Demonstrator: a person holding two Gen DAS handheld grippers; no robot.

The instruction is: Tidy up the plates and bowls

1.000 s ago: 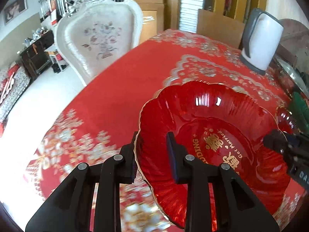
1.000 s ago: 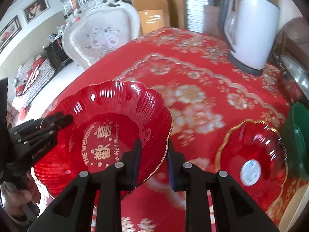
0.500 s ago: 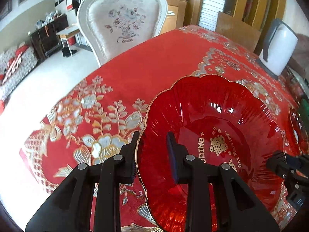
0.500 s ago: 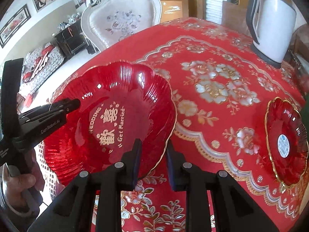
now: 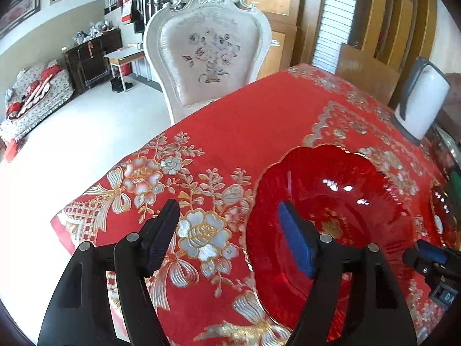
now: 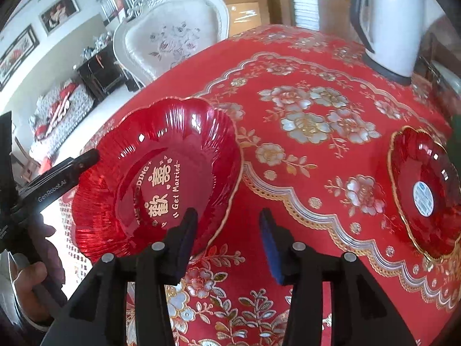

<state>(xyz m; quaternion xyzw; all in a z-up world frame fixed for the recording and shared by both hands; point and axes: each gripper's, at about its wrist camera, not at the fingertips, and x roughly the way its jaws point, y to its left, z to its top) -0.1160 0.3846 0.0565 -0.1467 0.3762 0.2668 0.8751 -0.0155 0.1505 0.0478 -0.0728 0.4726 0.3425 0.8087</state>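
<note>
Plates are the business on this red flowered tablecloth (image 6: 311, 66): the big scalloped red plate (image 6: 161, 190) lies flat on the cloth near the table's corner, and both grippers stand wide open with nothing in them. The left gripper (image 5: 230, 236) straddles the plate's rim, one finger over the cloth outside it and the other, blue-padded, above the plate's ribbed wall; whether either touches I cannot tell. The right gripper (image 6: 227, 227) does the same at the opposite edge, its left finger over the plate and its right finger over bare cloth. That spread looks like a release, the plate resting where it was meant to sit. Well to the right of the right fingers lies a smaller red plate (image 6: 423, 193) with a round sticker, likely the next piece to gather. A white kettle (image 6: 394, 23) stands far ahead.
</note>
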